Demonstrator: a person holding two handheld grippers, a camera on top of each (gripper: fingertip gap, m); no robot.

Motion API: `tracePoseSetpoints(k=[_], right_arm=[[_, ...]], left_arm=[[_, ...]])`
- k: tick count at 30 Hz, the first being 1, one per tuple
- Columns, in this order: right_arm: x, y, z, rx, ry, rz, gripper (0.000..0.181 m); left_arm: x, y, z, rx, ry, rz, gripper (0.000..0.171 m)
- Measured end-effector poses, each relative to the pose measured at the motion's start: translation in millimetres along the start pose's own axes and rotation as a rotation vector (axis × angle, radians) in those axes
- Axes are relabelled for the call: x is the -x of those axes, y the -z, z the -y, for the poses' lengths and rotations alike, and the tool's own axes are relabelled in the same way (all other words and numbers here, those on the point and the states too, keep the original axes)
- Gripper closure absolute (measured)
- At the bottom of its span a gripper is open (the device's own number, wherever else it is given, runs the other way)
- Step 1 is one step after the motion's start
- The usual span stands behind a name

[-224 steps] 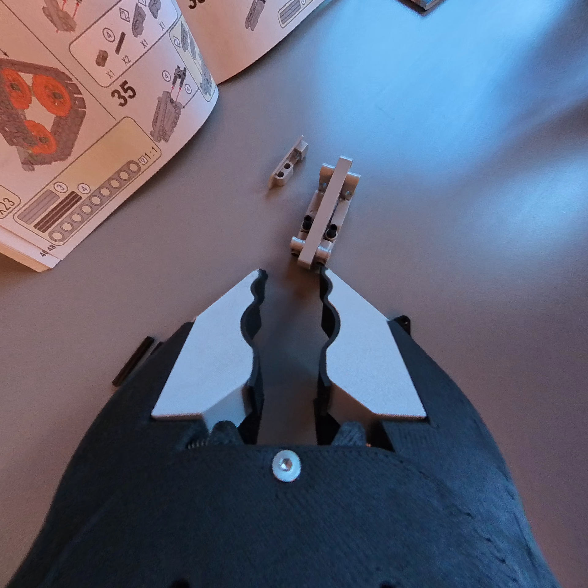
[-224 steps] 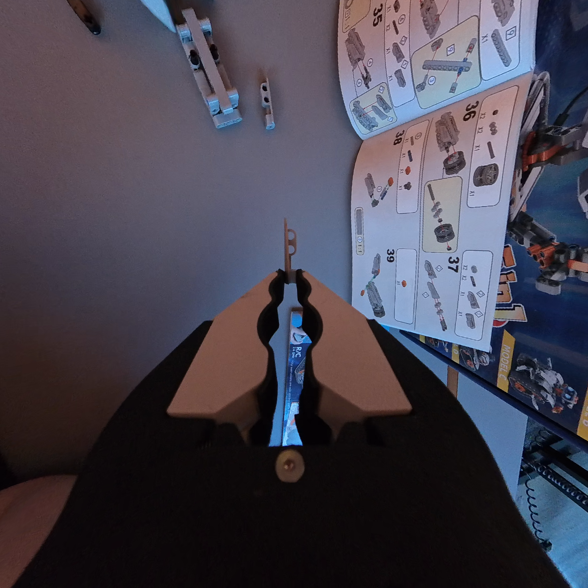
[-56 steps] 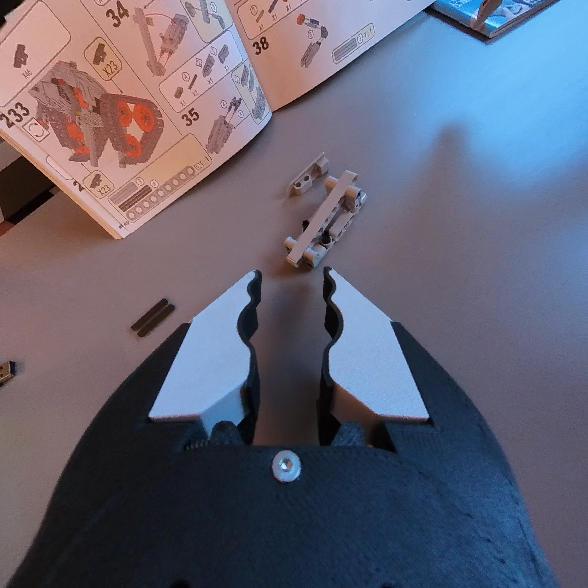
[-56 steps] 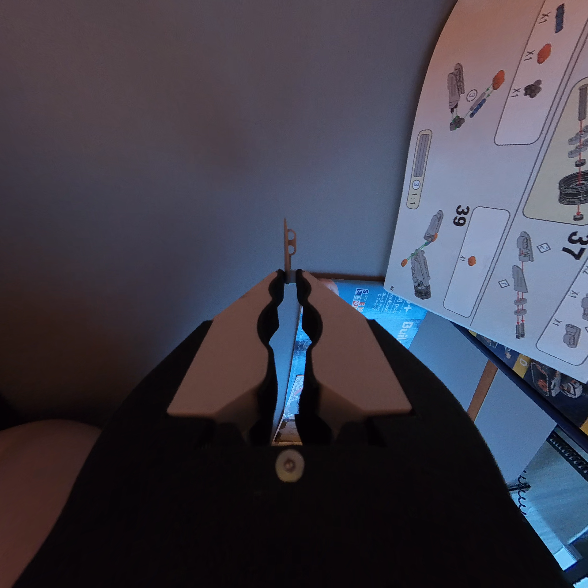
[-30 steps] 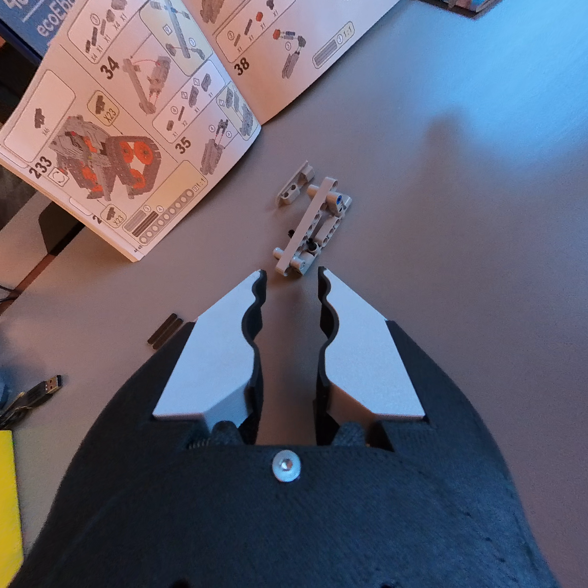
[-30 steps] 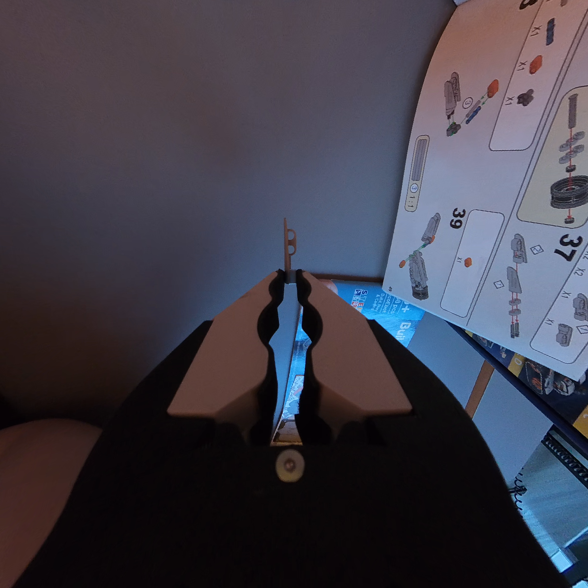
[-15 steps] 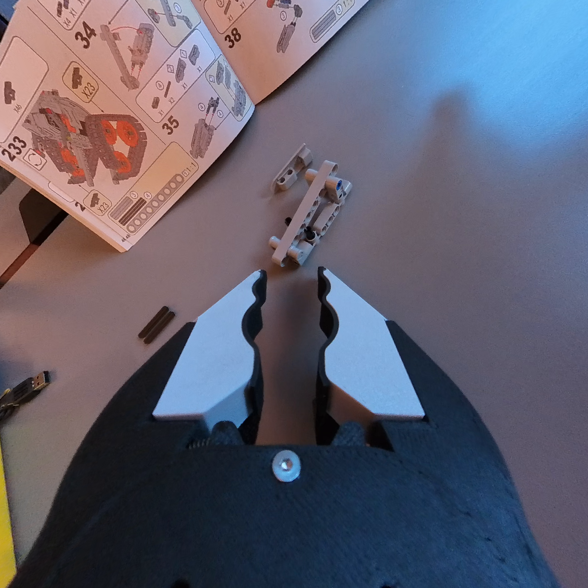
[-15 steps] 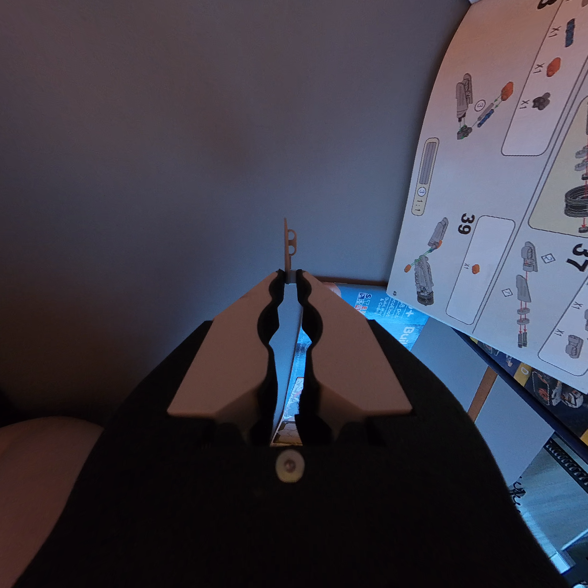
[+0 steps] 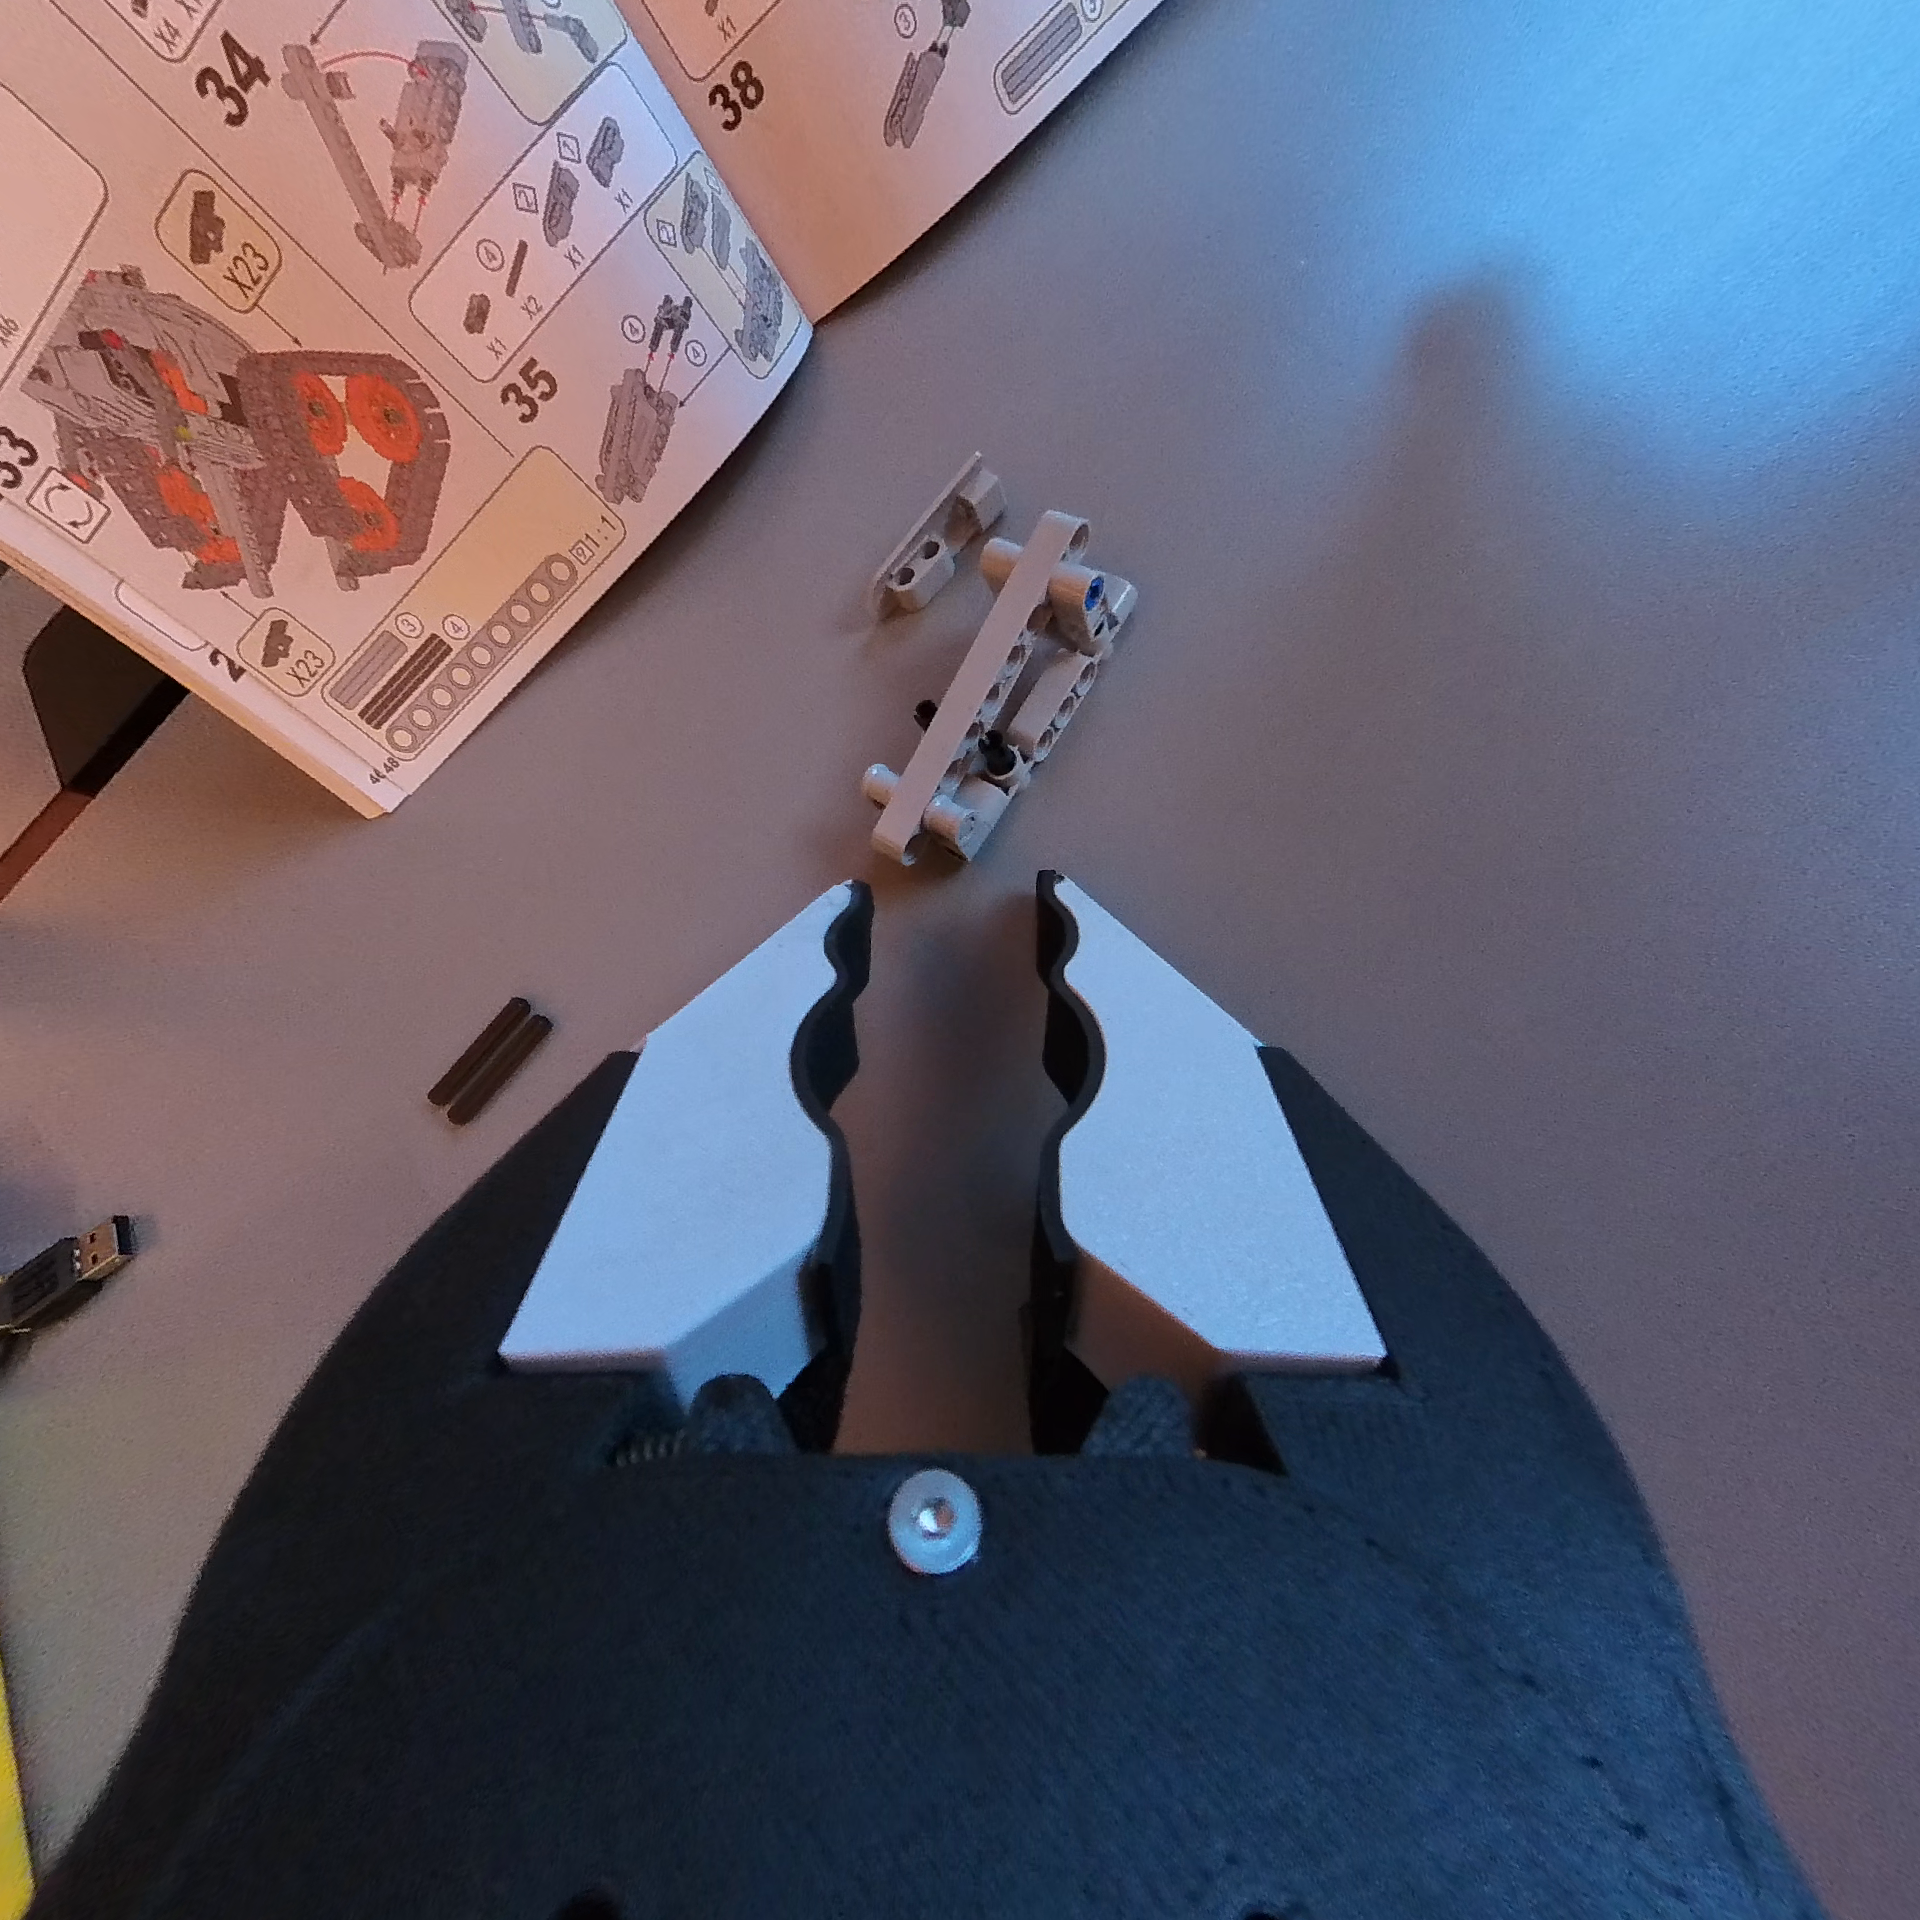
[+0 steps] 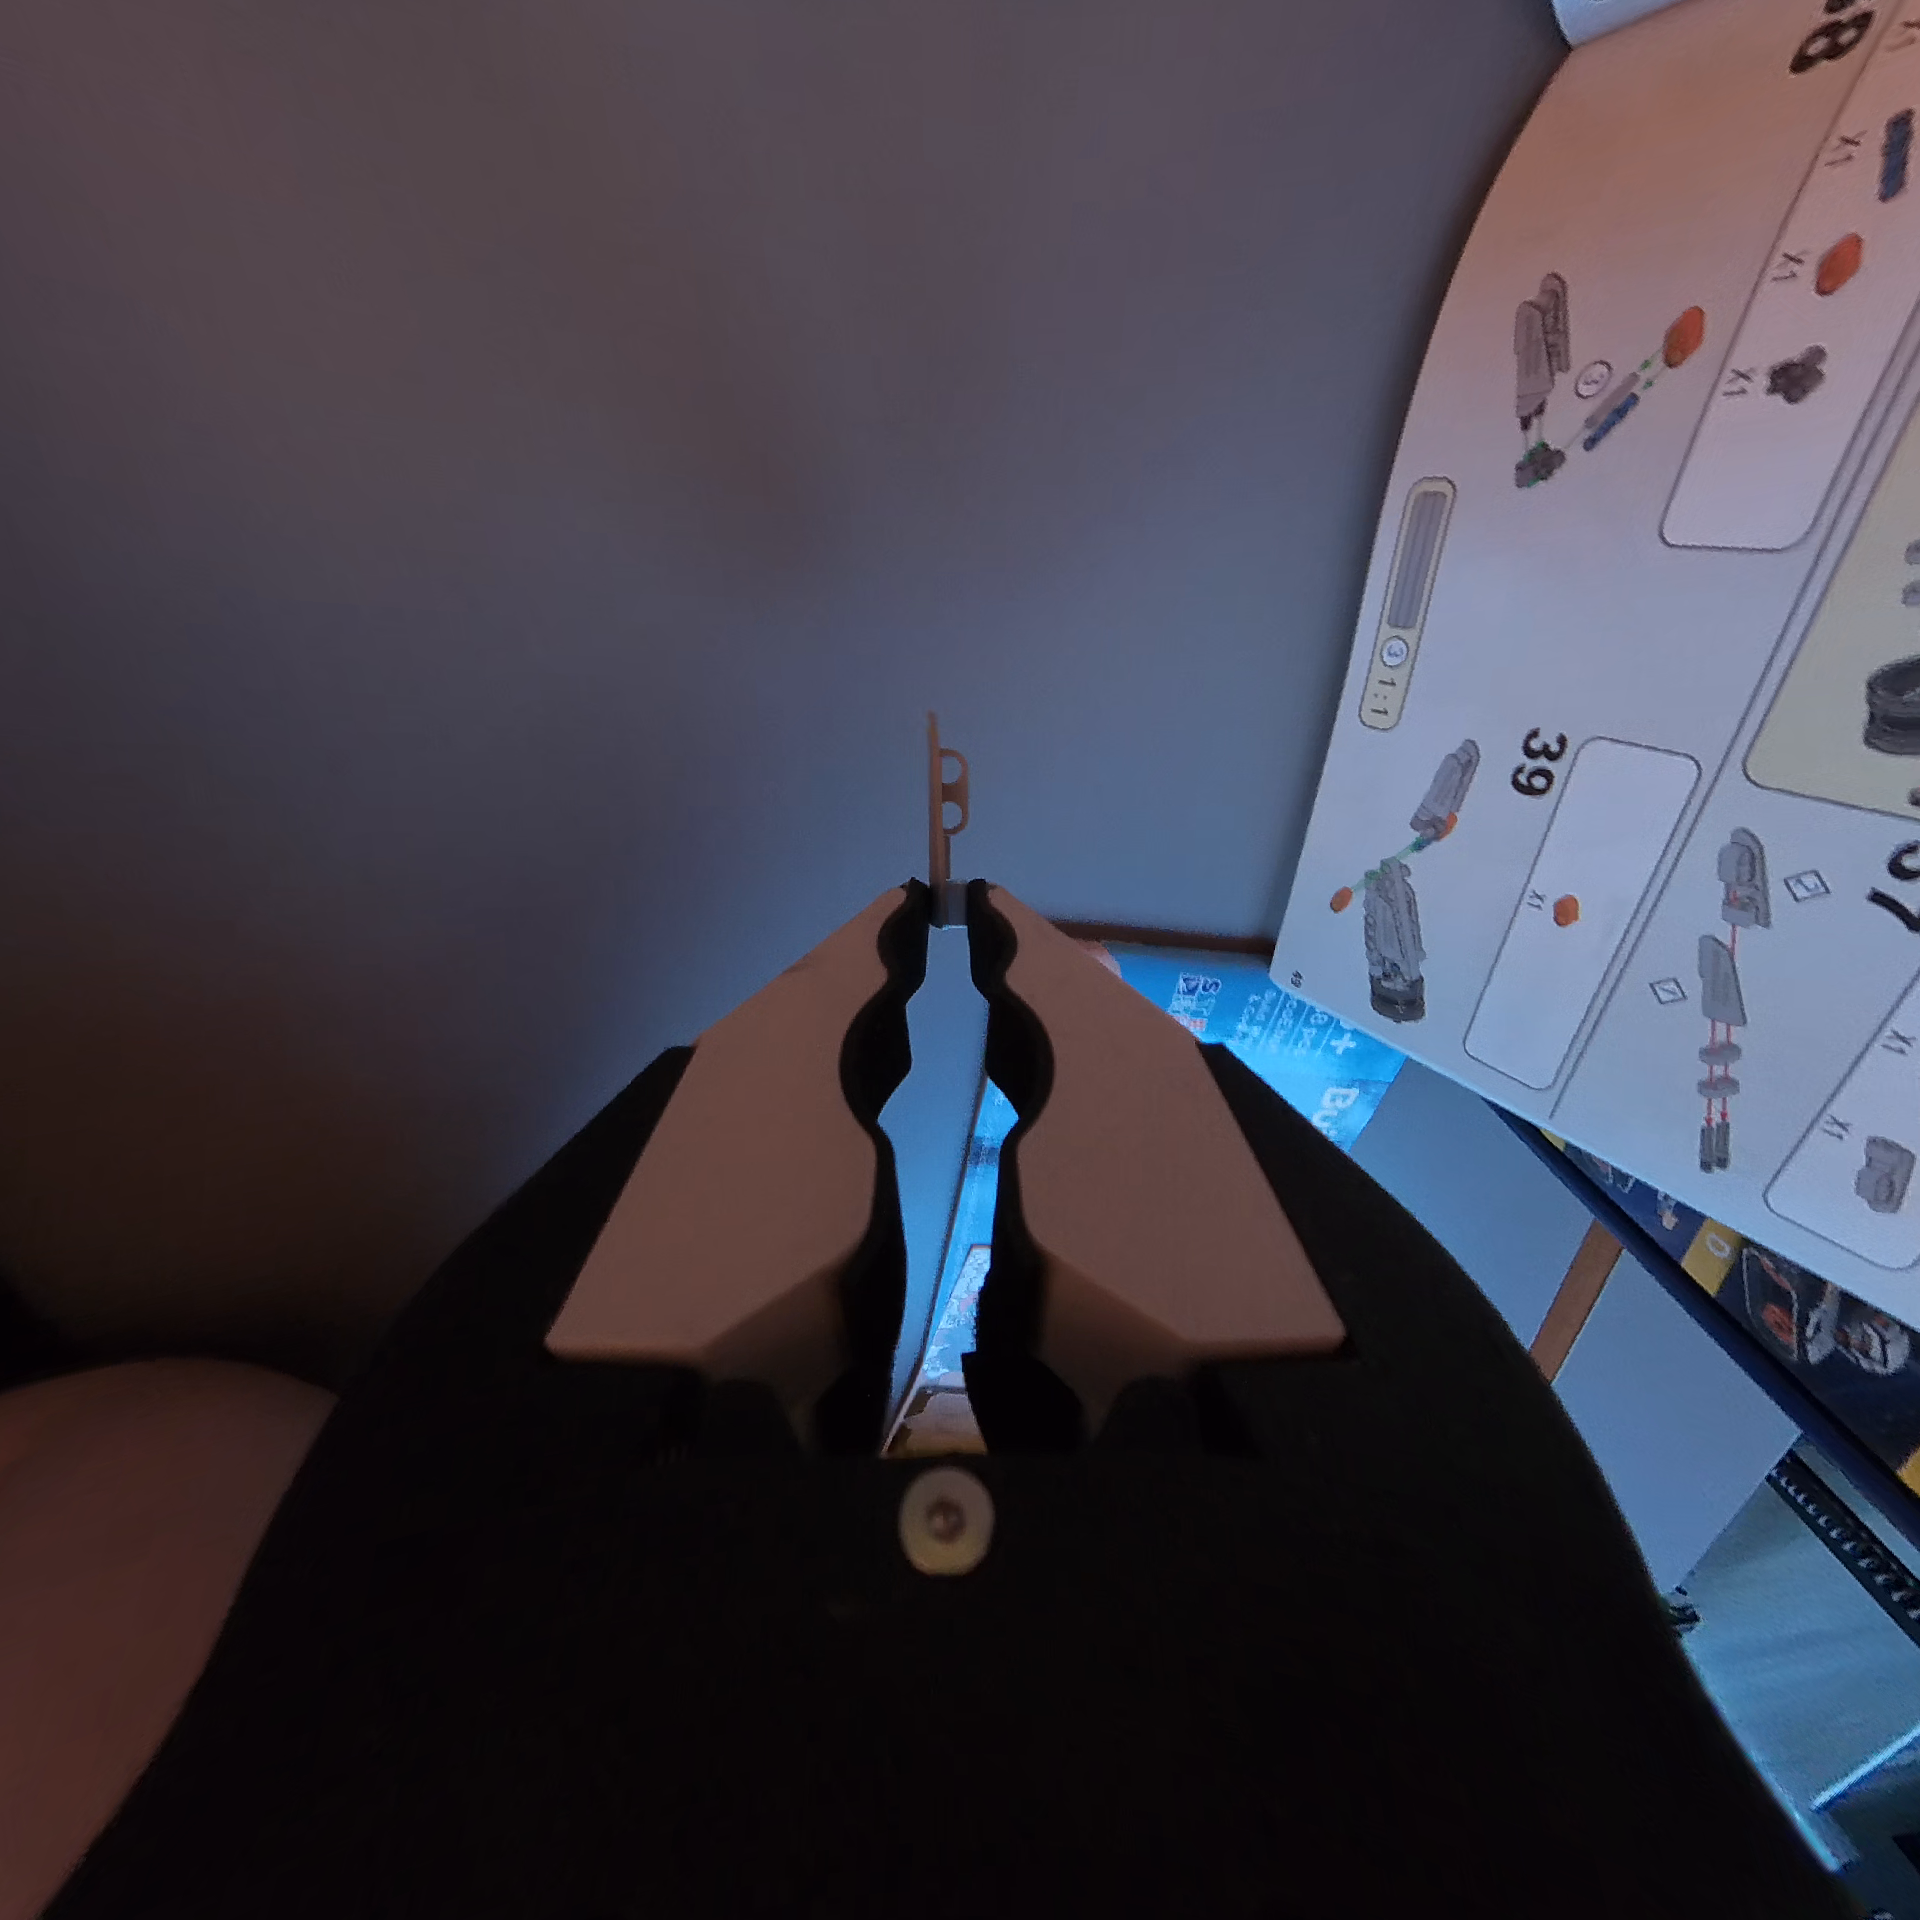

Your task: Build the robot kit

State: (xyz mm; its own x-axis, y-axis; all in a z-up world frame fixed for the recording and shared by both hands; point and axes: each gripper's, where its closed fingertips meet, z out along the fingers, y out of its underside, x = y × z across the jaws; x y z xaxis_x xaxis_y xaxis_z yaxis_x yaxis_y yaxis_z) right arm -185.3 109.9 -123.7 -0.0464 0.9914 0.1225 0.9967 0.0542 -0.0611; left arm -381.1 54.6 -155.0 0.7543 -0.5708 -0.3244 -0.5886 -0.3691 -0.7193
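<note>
My left gripper (image 9: 954, 891) is open and empty, just above the grey table. A grey building-brick assembly (image 9: 995, 696) with black pins lies right in front of its fingertips. A small grey angled brick piece (image 9: 935, 540) lies just beyond it to the left. My right gripper (image 10: 945, 902) is shut on a thin grey brick piece (image 10: 943, 821) with small holes. The piece sticks out forward past the fingertips, above the table near its edge.
An open instruction booklet (image 9: 343, 343) lies at the left and far side; it also shows in the right wrist view (image 10: 1662, 644). Two black rods (image 9: 488, 1060) and a USB plug (image 9: 73, 1262) lie left of my left gripper. A blue box (image 10: 1268, 1029) sits below the table edge. The gap from one gripper's tips to the other's is roughly 20 cm.
My left gripper has drifted slightly, so the grey assembly and the booklet shifted in its view; its jaws stay open. My right gripper keeps its hold on the thin piece and has barely moved.
</note>
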Motion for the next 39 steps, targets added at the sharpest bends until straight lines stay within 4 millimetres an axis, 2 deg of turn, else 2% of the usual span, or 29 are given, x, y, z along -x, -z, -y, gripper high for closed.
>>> tracePoseSetpoints(k=[26, 28, 32, 34, 36, 39], right_arm=[[5.2, -10.1, 9.4, 0.012, 0.043, 0.018, 0.174], [8.9, -7.5, 23.7, -0.043, 0.069, 0.019, 0.174], [37.1, -2.4, 73.4, -0.21, 0.205, 0.064, 0.175], [43.2, -6.9, 81.3, -0.205, 0.246, 0.058, 0.175], [33.3, -5.7, 82.8, -0.213, 0.224, 0.011, 0.174], [-2.8, 12.9, 84.9, -0.321, 0.057, -0.07, 0.175]], left_arm=[[-0.7, -0.2, -1.5, 0.003, 0.006, -0.01, 0.148], [-0.4, -0.1, -1.6, 0.003, 0.01, -0.01, 0.148], [-0.3, -0.1, -1.8, 0.004, 0.016, -0.014, 0.147], [-0.6, 0.2, -2.3, 0.007, 0.021, -0.018, 0.148], [-0.3, 0.9, -3.0, 0.009, 0.022, -0.018, 0.148], [0.9, 2.5, -2.7, 0.003, 0.024, -0.015, 0.148]])
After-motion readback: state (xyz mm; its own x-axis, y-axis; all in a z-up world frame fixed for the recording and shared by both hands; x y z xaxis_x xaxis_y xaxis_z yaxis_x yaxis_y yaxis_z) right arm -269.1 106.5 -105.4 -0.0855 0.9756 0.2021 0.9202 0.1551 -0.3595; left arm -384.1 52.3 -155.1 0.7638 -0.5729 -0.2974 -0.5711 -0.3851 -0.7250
